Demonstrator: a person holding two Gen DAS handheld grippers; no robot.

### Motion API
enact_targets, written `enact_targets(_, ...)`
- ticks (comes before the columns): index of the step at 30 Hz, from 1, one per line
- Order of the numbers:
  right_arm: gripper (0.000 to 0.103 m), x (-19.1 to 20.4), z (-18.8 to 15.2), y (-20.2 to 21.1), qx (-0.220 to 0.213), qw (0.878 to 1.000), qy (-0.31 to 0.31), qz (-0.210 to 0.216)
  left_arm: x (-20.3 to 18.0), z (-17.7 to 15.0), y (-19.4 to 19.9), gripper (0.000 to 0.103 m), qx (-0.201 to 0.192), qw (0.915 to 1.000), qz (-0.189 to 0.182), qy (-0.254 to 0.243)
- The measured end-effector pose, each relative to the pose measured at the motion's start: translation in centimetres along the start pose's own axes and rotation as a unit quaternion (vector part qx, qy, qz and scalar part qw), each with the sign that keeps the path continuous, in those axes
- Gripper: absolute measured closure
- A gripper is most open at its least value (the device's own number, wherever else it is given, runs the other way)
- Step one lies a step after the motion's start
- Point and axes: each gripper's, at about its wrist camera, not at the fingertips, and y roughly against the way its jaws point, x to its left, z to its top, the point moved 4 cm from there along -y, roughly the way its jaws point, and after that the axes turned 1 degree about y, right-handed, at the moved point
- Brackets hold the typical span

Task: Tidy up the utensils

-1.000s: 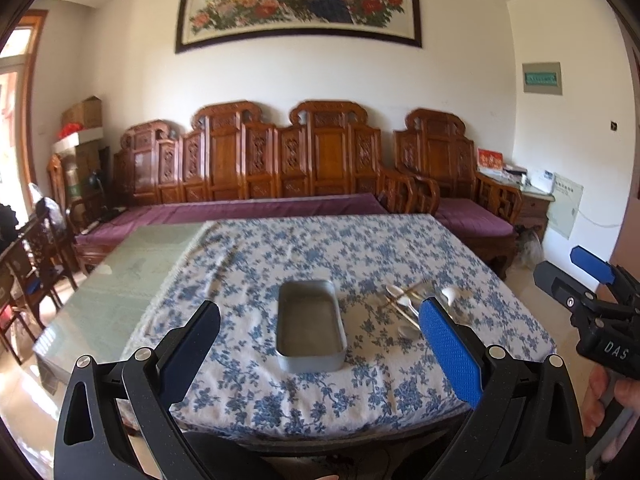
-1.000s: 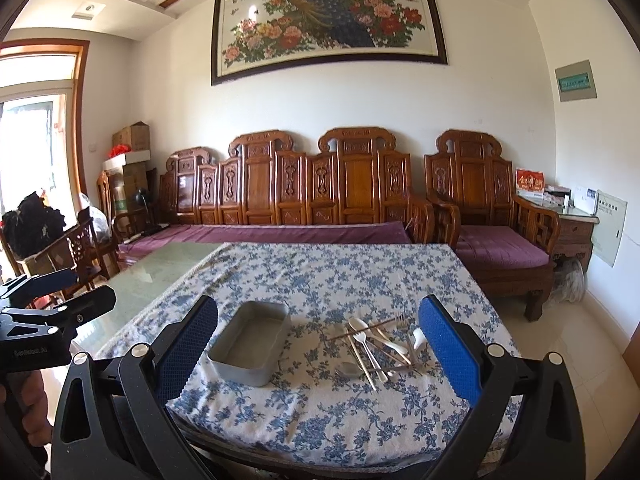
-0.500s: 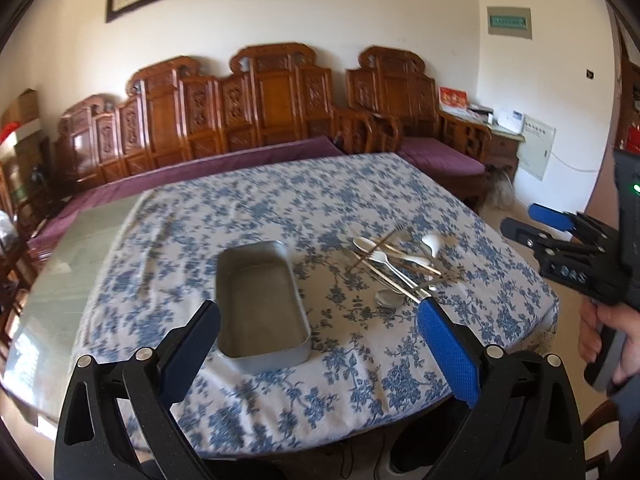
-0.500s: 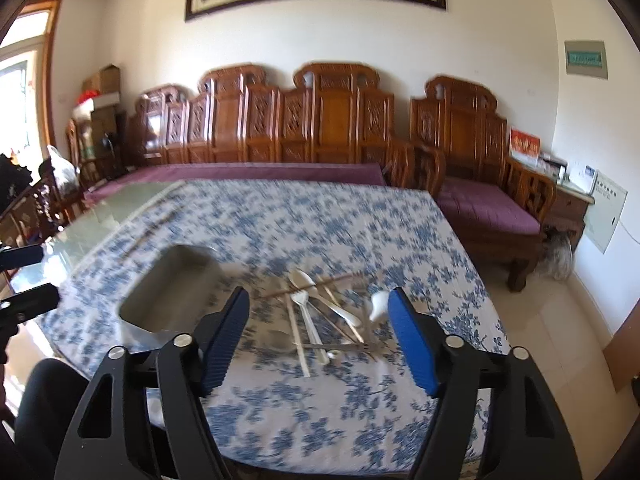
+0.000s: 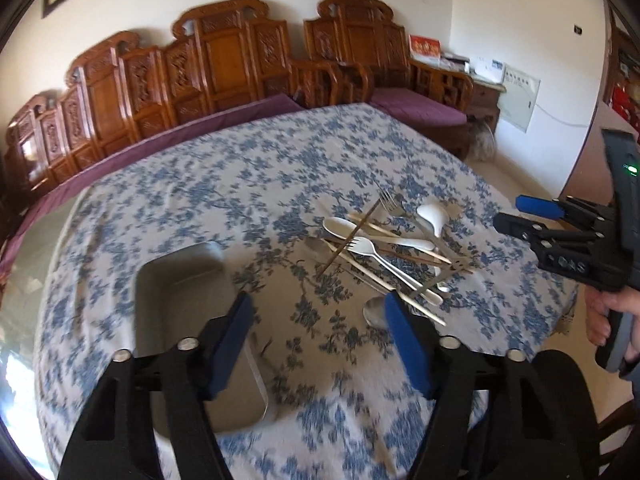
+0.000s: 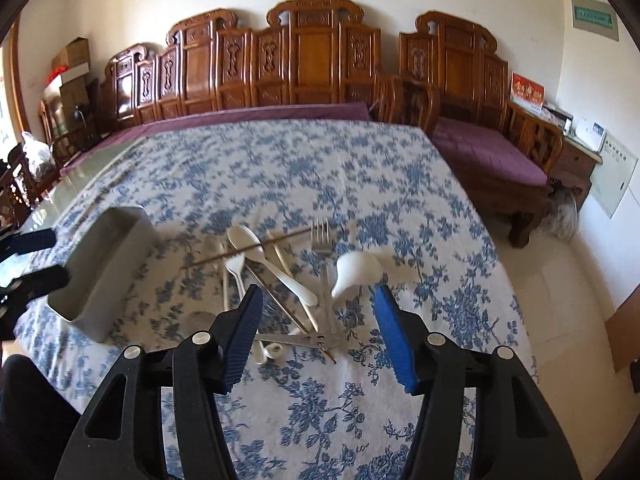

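Left wrist view: left gripper [image 5: 320, 334] fingers half-parted, just been closing, nothing between them. Tray [image 5: 192, 320] empty, beside the utensil pile [image 5: 384, 248] on the counter [image 5: 248, 176].

Right wrist view: right gripper [image 6: 318, 330] likewise closing, empty, over the pile. Risk: crossed chopsticks and spoons; lifting one may drag neighbours off.

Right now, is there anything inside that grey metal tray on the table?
The metal tray looks empty where its floor shows. The left gripper covers its near end, and the other view's wall hides its floor.
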Motion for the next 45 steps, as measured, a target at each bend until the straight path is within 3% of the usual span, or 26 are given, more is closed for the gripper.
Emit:
enact_targets(2, 0.043, -0.2, -0.6, -0.9, 0.008, 1.0, 0.0, 0.001, -0.1, 0.5, -2.7, 0.063, 0.019, 0.9995, -0.025, -0.001)
enact_targets(4, 0.043, -0.5, -1.0, -1.6, 0.015, 1.0, -0.004, 0.005, 0.0, 1.1, -5.4, 0.064, 0.04, 0.9985, -0.038, 0.003)
enact_targets(11, 0.043, -1.2, -1.9, -3.3, 0.028, 1.0, -0.01, -0.004, -0.9, 2.9, -12.9, 0.067, 0.09, 0.9952, -0.03, -0.022)
enact_targets(17, 0.043, -2.6, -1.9, -3.4, 0.029, 0.999, -0.028, -0.001, -0.9, 2.9, -17.0, 0.081, 0.129, 0.9906, -0.038, -0.022)
enact_targets(20, 0.043, -2.7, -1.9, -3.3, 0.027, 0.999, -0.028, -0.001, -0.2, 2.9, -17.4, 0.09, 0.134, 0.9899, -0.045, -0.006)
enact_targets(26, 0.043, -2.9, -1.9, -3.3, 0.027, 0.999, -0.025, -0.005, 0.2, 2.6, -18.0, 0.091, 0.152, 0.9859, -0.068, 0.009)
enact_targets(31, 0.043, -3.0, -1.9, -3.1, 0.025, 0.999, -0.021, -0.011, -0.6, 2.7, -17.2, 0.099, 0.15, 0.986, -0.073, 0.007)
enact_targets(35, 0.043, -3.4, -1.8, -3.1, 0.024, 0.999, -0.021, -0.016, -1.1, 2.4, -15.2, 0.099, 0.134, 0.9879, -0.078, -0.004)
enact_targets(45, 0.049, -2.8, -2.1, -4.0, 0.037, 0.999, -0.011, -0.005, -1.2, -0.2, -8.3, 0.099, 0.064, 0.9921, -0.105, 0.025)
